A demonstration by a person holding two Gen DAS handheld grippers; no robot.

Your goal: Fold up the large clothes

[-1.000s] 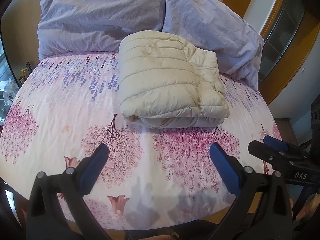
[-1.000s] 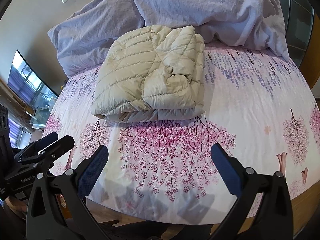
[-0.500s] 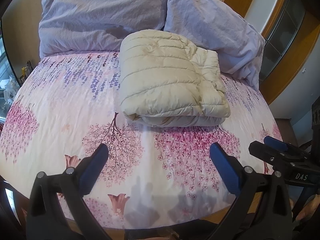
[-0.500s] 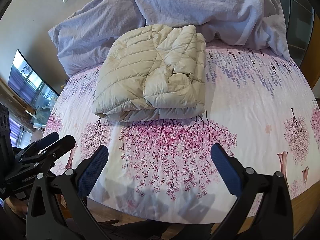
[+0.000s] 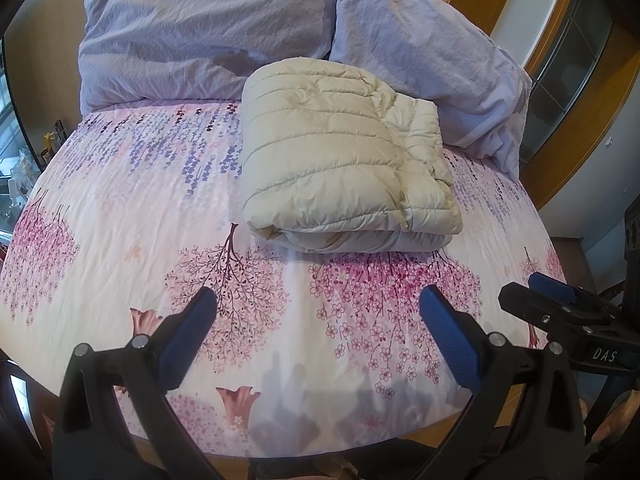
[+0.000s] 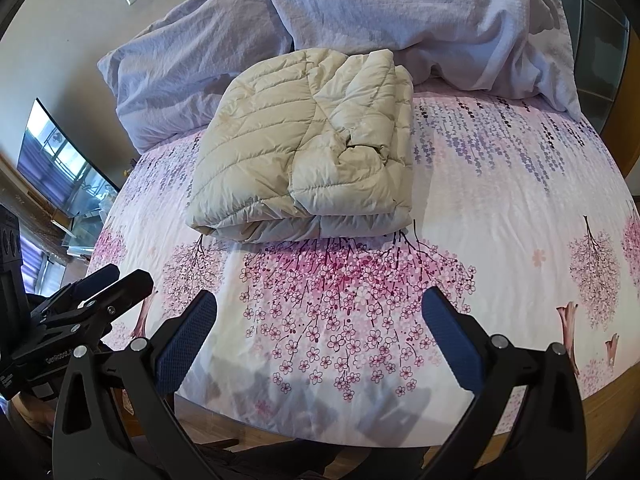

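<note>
Cream quilted puffer jacket [image 5: 344, 156] sits folded into a thick bundle on the floral pink bed sheet [image 5: 132, 208], against the lavender pillows [image 5: 200, 32]. Left claw [image 5: 318, 338] and right claw [image 6: 320, 334] both hang open, empty, well short of it. Folding looks done; maybe one last pat.

Quilted jacket [image 5: 340, 156], seemingly slightly glossy cloth.

Folded cream jacket [image 5: 344, 160] lies on floral bedsheet [image 5: 120, 216] — left gripper [image 5: 318, 336] wide, empty.
</note>
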